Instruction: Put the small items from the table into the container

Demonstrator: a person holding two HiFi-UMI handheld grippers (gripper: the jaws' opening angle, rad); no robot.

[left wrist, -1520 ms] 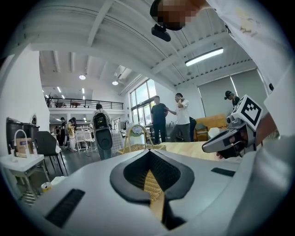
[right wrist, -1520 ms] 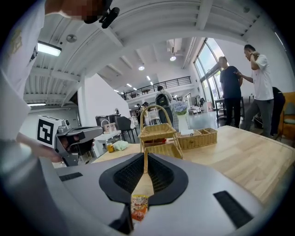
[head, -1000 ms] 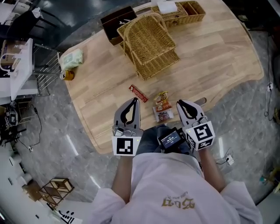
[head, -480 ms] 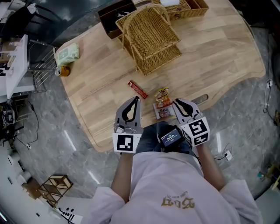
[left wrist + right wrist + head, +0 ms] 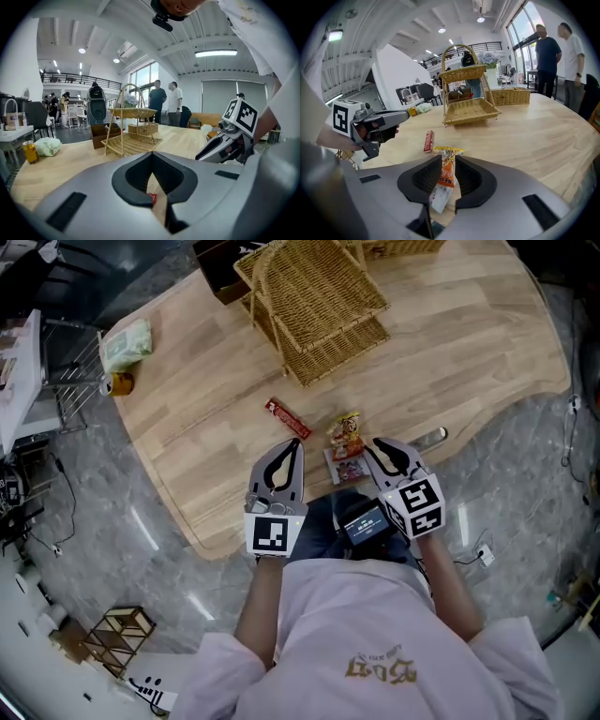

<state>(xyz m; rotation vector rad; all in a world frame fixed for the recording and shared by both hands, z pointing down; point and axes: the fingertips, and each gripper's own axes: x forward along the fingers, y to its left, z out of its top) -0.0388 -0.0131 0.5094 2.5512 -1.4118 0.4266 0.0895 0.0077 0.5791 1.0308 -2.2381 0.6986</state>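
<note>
The orange snack packet (image 5: 446, 174) lies flat on the table (image 5: 450, 343) on my side of the wicker stand (image 5: 314, 296), well apart from it. Its long axis runs roughly toward the stand: the yellow crimped end points at the stand and the paler end points back at me. I cannot tell whether that paler end is part of it or a second packet touching it. My right gripper (image 5: 376, 443) hangs just over the packet's near end. Its jaws are opening and partway apart, and the packet shows in the gap between them with neither pad pressing on it. To do this well, I think I should keep the gap lined up across the packet's narrow width. I would come down until both pads straddle it, then close near the middle so it doesn't droop or slide out. A thin foil pack flat on wood will probably need the tips right down on the surface. My left gripper (image 5: 295, 443) has its tips together on nothing. It is aimed at the red bar (image 5: 287, 419), which lies slanted a little nearer the stand than the packet.
</note>
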